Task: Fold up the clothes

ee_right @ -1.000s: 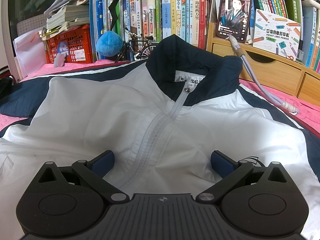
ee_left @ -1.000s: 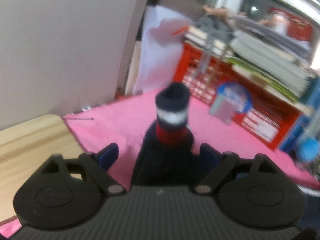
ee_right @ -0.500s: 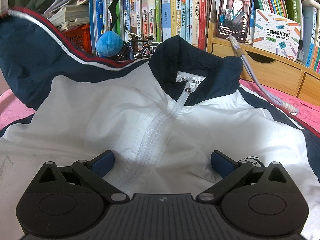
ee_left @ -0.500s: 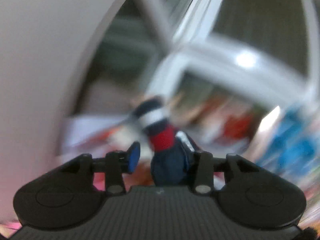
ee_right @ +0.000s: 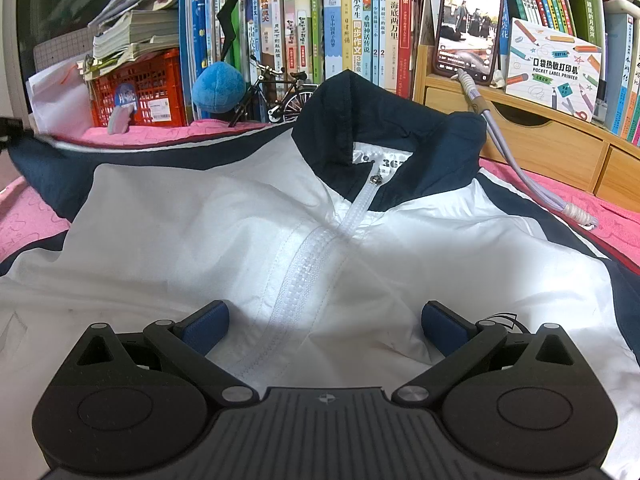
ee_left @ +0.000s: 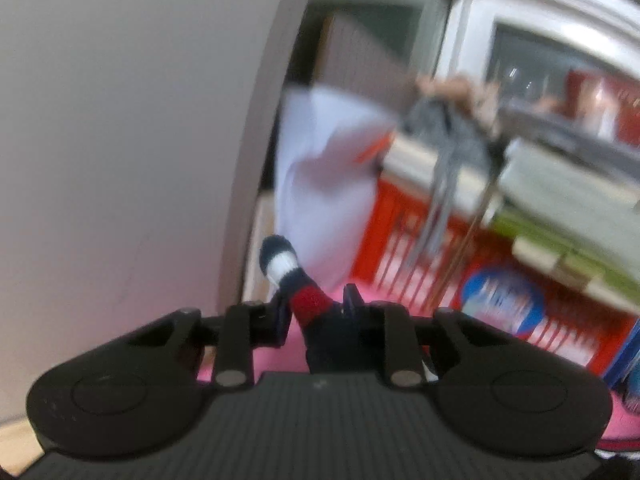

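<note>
Jacket (ee_right: 240, 232), white-bodied with navy sleeves and collar, lay front-up on the pink cloth (ee_right: 28, 228) in front of the bookshelf, zipped shut. Its long axis ran along the zipper (ee_right: 308, 264), with the collar (ee_right: 360, 120) pointing away from you toward the books (ee_right: 352, 24) and the hem out of sight beneath your right tool.

You were at the sleeve-fold step. Your left gripper (ee_left: 316, 312) had the striped knit cuff (ee_left: 288, 276) of the left sleeve between its blue pads, and its jaws were closing on it; the pads looked to be pressing the navy fabric just below the red band, while the white band and the cuff's tip stuck out past the fingers. In the right-hand view that sleeve (ee_right: 120, 152) stretched from the shoulder out to the left edge, lifted slightly off the cloth.

Your right gripper (ee_right: 324, 320) hovered low over the chest with its jaws spread wide on either side of the zipper, holding nothing. Whether its pads touched the fabric, I could not tell.

My judgement was that the next move called for carrying the cuff across the white front, so the sleeve would lie over the chest, with the right tool steadying the body against the pull. The left view was blurred, so the firmness of the pinch was uncertain.
</note>
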`<state>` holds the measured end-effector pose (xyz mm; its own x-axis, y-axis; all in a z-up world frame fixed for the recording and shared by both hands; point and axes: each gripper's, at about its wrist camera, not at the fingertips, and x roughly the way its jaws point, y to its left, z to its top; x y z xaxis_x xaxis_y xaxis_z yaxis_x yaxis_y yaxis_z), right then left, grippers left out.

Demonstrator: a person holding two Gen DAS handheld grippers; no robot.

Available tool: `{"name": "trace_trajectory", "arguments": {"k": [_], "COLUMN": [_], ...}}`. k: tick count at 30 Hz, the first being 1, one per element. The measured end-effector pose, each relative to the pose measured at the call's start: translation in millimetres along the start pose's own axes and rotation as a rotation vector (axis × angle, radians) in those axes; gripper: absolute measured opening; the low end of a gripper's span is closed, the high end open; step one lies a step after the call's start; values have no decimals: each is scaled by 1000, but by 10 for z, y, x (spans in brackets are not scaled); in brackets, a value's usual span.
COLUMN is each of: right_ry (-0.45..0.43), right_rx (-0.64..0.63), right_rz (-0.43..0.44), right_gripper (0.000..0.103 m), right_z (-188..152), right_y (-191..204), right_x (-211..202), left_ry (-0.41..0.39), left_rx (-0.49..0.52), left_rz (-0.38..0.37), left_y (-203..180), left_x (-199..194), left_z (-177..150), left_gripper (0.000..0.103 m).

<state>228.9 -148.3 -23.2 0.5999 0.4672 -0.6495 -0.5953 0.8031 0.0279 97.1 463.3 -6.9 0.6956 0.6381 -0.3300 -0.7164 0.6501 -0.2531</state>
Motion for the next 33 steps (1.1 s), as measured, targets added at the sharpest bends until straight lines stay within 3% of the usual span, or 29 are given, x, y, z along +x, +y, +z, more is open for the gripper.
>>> {"name": "trace_trajectory", "arguments": {"k": [2, 7, 10, 14, 16, 21, 22, 25, 29, 32, 33], "right_ry": [0, 24, 38, -142, -151, -52, -23, 92, 86, 60, 56], "right_rx": [1, 13, 67, 94, 92, 114, 111, 147, 143, 193, 203], "right_rz": [0, -8, -4, -1, -15, -55, -57, -51, -113, -130, -128], "right_gripper": [103, 103, 100, 103, 103, 100, 92, 32, 24, 24, 25], "right_z": [0, 50, 259, 794, 1078, 1492, 1503, 1502, 1547, 1626, 1626], "right_y": [0, 2, 13, 31, 23, 130, 164, 215, 243, 156, 139], "right_x": [-1, -13, -104, -271, -93, 760, 915, 1311, 1534, 1654, 1687], "left_ry": [-6, 148, 162, 168, 168, 188, 193, 190, 92, 65, 115], "left_rx": [-7, 14, -14, -16, -13, -20, -26, -28, -30, 5, 21], "left_rz": [-6, 78, 67, 74, 84, 85, 79, 68, 22, 19, 54], "left_y": [-36, -9, 50, 11, -17, 40, 51, 58, 10, -95, -134], "left_x": [14, 217, 250, 308, 321, 262, 255, 242, 183, 230, 313], "left_z": [-12, -166, -198, -226, -256, -275, -274, -276, -225, -174, -189], "left_gripper": [26, 26, 28, 28, 28, 28, 28, 27, 27, 27, 27]}}
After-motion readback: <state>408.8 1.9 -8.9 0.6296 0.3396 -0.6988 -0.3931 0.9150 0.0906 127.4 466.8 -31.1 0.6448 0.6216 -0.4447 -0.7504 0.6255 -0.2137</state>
